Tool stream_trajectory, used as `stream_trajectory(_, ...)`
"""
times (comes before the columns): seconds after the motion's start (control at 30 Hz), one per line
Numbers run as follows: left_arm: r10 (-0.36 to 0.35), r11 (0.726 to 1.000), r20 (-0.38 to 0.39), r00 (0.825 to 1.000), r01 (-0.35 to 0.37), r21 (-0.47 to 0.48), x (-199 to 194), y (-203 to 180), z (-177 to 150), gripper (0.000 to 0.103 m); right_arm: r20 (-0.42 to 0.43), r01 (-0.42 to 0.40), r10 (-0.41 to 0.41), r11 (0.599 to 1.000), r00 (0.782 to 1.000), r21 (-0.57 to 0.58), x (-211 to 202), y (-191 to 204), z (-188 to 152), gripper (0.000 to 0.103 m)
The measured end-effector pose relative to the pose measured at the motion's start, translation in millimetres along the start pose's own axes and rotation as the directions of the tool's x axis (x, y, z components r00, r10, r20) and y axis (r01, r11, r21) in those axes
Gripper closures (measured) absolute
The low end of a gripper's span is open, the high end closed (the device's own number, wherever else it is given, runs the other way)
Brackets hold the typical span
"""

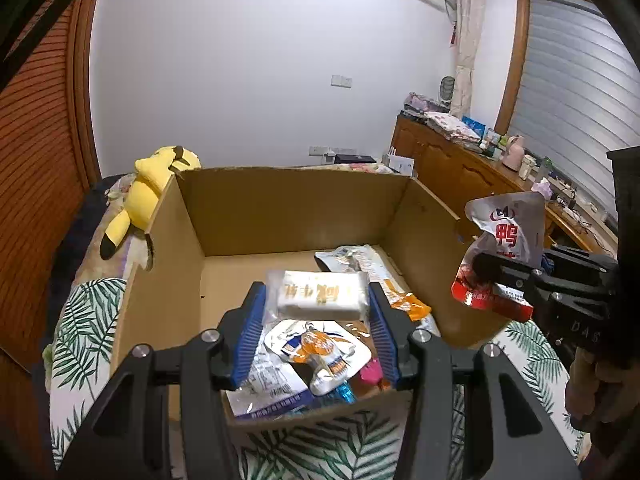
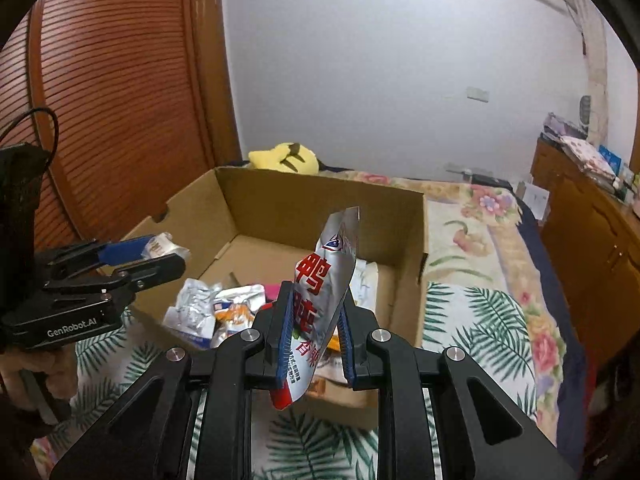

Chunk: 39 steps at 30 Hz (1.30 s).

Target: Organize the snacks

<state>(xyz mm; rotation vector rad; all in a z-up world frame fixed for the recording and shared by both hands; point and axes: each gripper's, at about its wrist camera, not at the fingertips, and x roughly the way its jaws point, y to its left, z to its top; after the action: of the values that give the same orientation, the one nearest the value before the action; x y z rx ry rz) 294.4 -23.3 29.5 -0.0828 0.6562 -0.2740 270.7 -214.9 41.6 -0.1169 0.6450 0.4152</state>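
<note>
An open cardboard box (image 1: pixel 288 212) (image 2: pixel 320 200) sits on the bed and holds several snack packets (image 1: pixel 320 352) (image 2: pixel 224 312). My left gripper (image 1: pixel 318 300) is shut on a white wrapped snack bar (image 1: pixel 322 295), held above the packets over the box's near part. It shows in the right wrist view (image 2: pixel 160 250) at the box's left wall. My right gripper (image 2: pixel 314 304) is shut on a silver and red duck snack pouch (image 2: pixel 322 280), held upright above the box's near right corner. That pouch also shows in the left wrist view (image 1: pixel 504 248), just outside the box's right wall.
A yellow plush toy (image 1: pixel 148 192) (image 2: pixel 286 158) lies behind the box. The bed has a leaf-print cover (image 1: pixel 84 320) and a floral blanket (image 2: pixel 488 248). A wooden wardrobe (image 2: pixel 120 100) stands at the left and a cluttered wooden sideboard (image 1: pixel 480 168) at the right.
</note>
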Motion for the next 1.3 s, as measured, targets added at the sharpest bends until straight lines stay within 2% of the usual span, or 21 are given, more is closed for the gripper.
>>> stream_trajectory(0.43, 0.037, 0.999, -0.042, 0.998, -0.036, 0.012, 23.9, 9.5, -9.6, 0.053, -0.045, 0.0, 0.001, 1.0, 0.999, 0.016, 35.9, 1.1, -9.9, 0.085)
stream_trajectory(0.53, 0.043, 0.999, -0.04, 0.998, -0.043, 0.002, 27.3, 9.9, -7.7, 0.05, -0.044, -0.002, 0.003, 1.0, 0.999, 0.021, 40.1, -0.6, -7.8, 0.083)
stream_trajectory(0.57, 0.045, 0.999, -0.039, 0.998, -0.045, 0.0, 28.6, 9.8, -7.1, 0.046, -0.044, -0.002, 0.003, 1.0, 0.999, 0.024, 41.3, -1.3, -7.5, 0.083)
stream_trajectory(0.6, 0.052, 0.999, -0.04, 0.998, -0.052, 0.002, 30.1, 9.0, -6.5, 0.042, -0.044, -0.004, 0.005, 1.0, 0.999, 0.026, 42.4, -1.5, -7.2, 0.082)
stream_trajectory(0.63, 0.059, 0.998, -0.04, 0.997, -0.059, 0.007, 31.0, 7.9, -5.9, 0.041, -0.046, -0.006, 0.007, 1.0, 0.999, 0.027, 42.8, -1.5, -7.2, 0.071)
stream_trajectory(0.67, 0.062, 0.998, -0.04, 0.997, -0.062, 0.011, 31.2, 7.4, -5.8, 0.038, -0.035, -0.005, 0.006, 1.0, 0.999, 0.026, 40.8, -1.4, -7.6, 0.065)
stream_trajectory(0.77, 0.066, 0.998, -0.031, 0.997, -0.065, 0.019, 28.3, 6.1, -5.3, 0.031, -0.026, 0.006, -0.005, 1.0, 1.0, 0.024, 36.4, -1.0, -7.4, 0.059)
stream_trajectory(0.83, 0.067, 0.998, -0.023, 0.998, -0.066, 0.008, 23.1, 5.8, -4.5, 0.025, -0.019, 0.002, -0.001, 0.999, 1.0, 0.033, 32.0, -2.6, -7.8, 0.059)
stream_trajectory(1.03, 0.093, 0.996, -0.003, 0.996, -0.093, 0.017, 0.1, 1.1, -2.7, 0.022, 0.009, -0.001, 0.001, 0.998, 1.0, 0.063, 5.4, -4.2, -13.0, 0.059)
stream_trajectory(1.1, 0.107, 0.994, 0.014, 0.994, -0.107, 0.014, -11.7, -0.8, -4.0, 0.01, 0.027, -0.001, -0.001, 0.998, 1.0, 0.064, -9.4, -1.4, -16.8, 0.059)
stream_trajectory(1.13, 0.11, 0.994, 0.031, 0.994, -0.11, 0.01, -20.8, -2.2, -5.9, 0.008, 0.036, -0.001, -0.002, 0.998, 0.999, 0.063, -16.4, 0.6, -18.6, 0.058)
stream_trajectory(1.2, 0.113, 0.994, 0.05, 0.992, -0.113, 0.004, -35.9, -4.2, -10.4, 0.002, 0.054, -0.004, 0.001, 0.998, 0.999, 0.063, -34.5, 6.3, -23.4, 0.053)
stream_trajectory(1.27, 0.123, 0.992, 0.055, 0.991, -0.124, 0.006, -47.3, -6.0, -14.6, 0.002, 0.072, 0.008, -0.012, 0.999, 0.997, 0.054, -52.5, 13.9, -27.8, 0.041)
stream_trajectory(1.3, 0.129, 0.991, 0.062, 0.99, -0.13, 0.011, -56.4, -8.2, -17.9, 0.001, 0.08, 0.013, -0.017, 0.999, 0.997, 0.05, -59.9, 16.8, -29.6, 0.04)
